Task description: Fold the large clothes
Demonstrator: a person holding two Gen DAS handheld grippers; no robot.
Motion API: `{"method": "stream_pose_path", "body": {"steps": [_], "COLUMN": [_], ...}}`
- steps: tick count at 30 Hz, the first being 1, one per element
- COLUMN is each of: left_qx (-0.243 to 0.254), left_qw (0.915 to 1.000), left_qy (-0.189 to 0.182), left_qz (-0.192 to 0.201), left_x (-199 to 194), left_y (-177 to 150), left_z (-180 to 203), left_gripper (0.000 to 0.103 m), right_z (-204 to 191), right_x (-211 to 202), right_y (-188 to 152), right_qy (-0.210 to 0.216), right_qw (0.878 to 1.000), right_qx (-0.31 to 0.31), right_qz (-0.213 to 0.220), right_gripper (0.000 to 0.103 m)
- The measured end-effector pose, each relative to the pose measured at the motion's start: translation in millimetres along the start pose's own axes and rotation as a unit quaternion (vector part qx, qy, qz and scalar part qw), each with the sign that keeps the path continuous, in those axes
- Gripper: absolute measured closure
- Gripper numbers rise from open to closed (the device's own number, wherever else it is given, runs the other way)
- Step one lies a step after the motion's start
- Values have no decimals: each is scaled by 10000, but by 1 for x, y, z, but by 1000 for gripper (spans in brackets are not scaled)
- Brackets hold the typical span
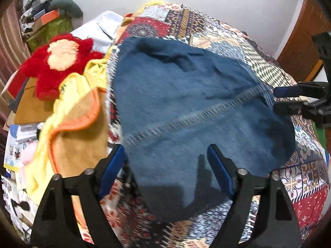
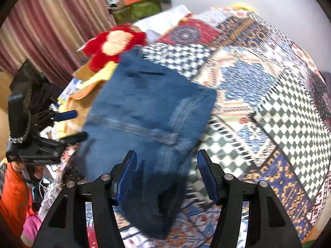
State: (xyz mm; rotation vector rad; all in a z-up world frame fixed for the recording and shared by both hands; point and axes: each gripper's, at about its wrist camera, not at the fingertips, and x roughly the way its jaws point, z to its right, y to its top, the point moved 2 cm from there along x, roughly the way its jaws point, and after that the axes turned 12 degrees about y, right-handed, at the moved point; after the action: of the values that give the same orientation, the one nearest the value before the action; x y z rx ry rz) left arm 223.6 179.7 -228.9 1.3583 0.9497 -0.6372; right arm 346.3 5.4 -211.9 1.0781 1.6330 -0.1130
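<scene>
With both tongs, left [image 1: 166, 170] and right [image 2: 166, 175], wide and empty over the jeans [image 1: 186, 107], take opposite corners evenly before folding.

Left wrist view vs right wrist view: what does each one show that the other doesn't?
Only the left wrist view: the wooden door at right and the papers at lower left.
Only the right wrist view: the striped curtain in full and an orange sleeve.
Both: the blue denim garment lying on the patchwork bedspread, the red plush toy, the yellow cloth, and the left gripper and right gripper, both open, clamping nothing.
</scene>
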Motion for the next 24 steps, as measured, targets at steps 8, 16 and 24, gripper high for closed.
{"method": "stream_pose_path", "body": {"steps": [8,16,24], "left_qx": [-512,-1129,-1234], "left_qw": [9979,9934,9778], "left_qy": [3,180,40], "left_qz": [-407,43,1691], "left_x": [13,-56,-191], "left_y": [-38,-47,-25], "left_z": [4,-17,-2], "left_gripper": [18,18,18], "right_z": [9,-8,-93], "right_x": [17,-56,-157], "right_y": [-52,-66,-59], "right_qy": [-81,-255,43], "right_qw": [9987,9984,9791], "right_qx": [317,335,-286], "right_qz": [-395,375,2011], "right_gripper": [34,34,34]}}
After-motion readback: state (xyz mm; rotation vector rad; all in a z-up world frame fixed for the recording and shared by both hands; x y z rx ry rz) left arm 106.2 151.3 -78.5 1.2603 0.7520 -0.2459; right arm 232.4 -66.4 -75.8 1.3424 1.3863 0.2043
